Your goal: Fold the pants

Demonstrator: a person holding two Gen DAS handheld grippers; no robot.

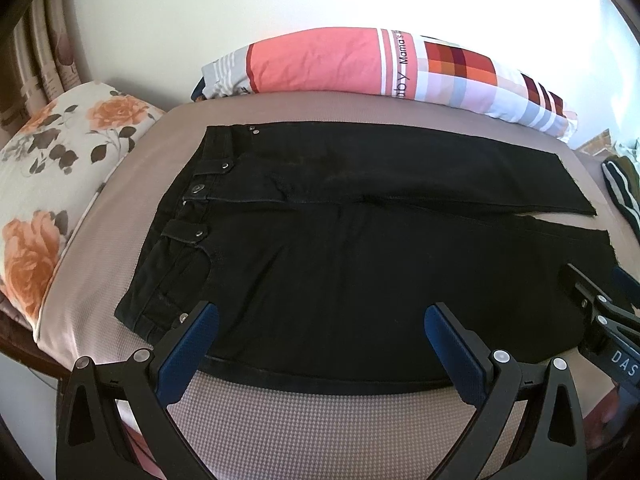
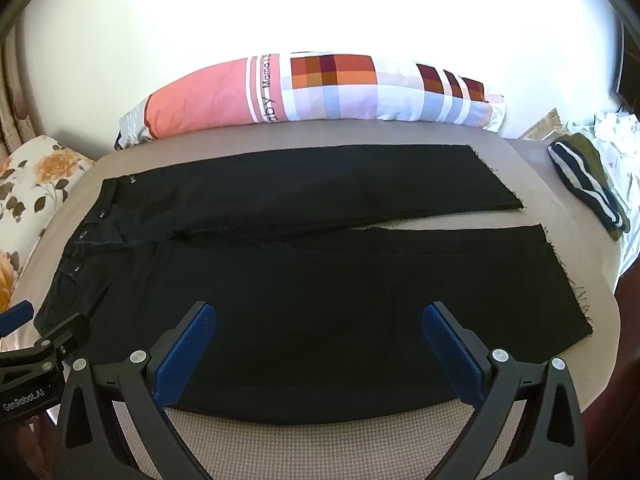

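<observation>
1. Your pants [image 1: 360,248] lie flat and unfolded on the bed [image 1: 320,420], waistband to your left, both legs running to your right. In the right wrist view the pants [image 2: 320,300] fill most of the bed [image 2: 320,440].

2. Far leg and near leg lie side by side, touching near the crotch; toward the hems a narrow wedge of bed shows between them. Hems are raw and frayed.

3. Your left gripper [image 1: 322,316] hovers at the near edge of the pants, just right of the waistband corner. Jaws spread wide, nothing between them. Whether the tips touch the cloth, you cannot tell.

4. Your right gripper [image 2: 319,316] sits over the near leg, about mid-length. Jaws spread wide, nothing pinched.

5. From the left wrist you see the right gripper [image 1: 596,312] at the right edge, near the hem of the near leg. From the right wrist, the left gripper [image 2: 44,344] shows at the left edge by the waistband.

6. Patchwork pillow [image 1: 380,64] lies along the far side of the bed against the wall, apart from the pants.

7. Floral pillow [image 1: 52,184] sits off the bed's left end.

8. Striped garment [image 2: 588,184] lies bunched at the bed's right end, well apart from the hems.
</observation>
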